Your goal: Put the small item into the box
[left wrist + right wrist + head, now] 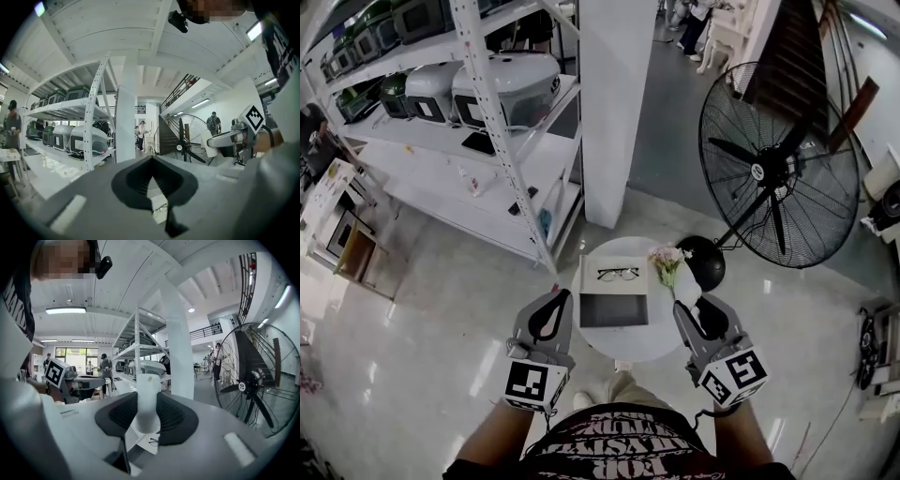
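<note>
A small round white table [628, 349] carries an open box [613, 309] with a grey inside. Black-rimmed glasses [618, 274] lie on the white flap just behind it. My right gripper [686, 307] hovers at the box's right edge, shut on a small white cylinder [687, 292]. In the right gripper view that cylinder [148, 401] stands upright between the dark pads of the right gripper [148, 423]. My left gripper [557, 298] hangs by the box's left edge. In its own view the left gripper [151, 187] is shut with nothing in it.
A small bunch of flowers [667, 262] stands on the table's far right. A large black floor fan [778, 169] is beyond, to the right. White metal shelving [487, 122] with appliances runs along the left, and a white pillar [614, 103] rises behind the table.
</note>
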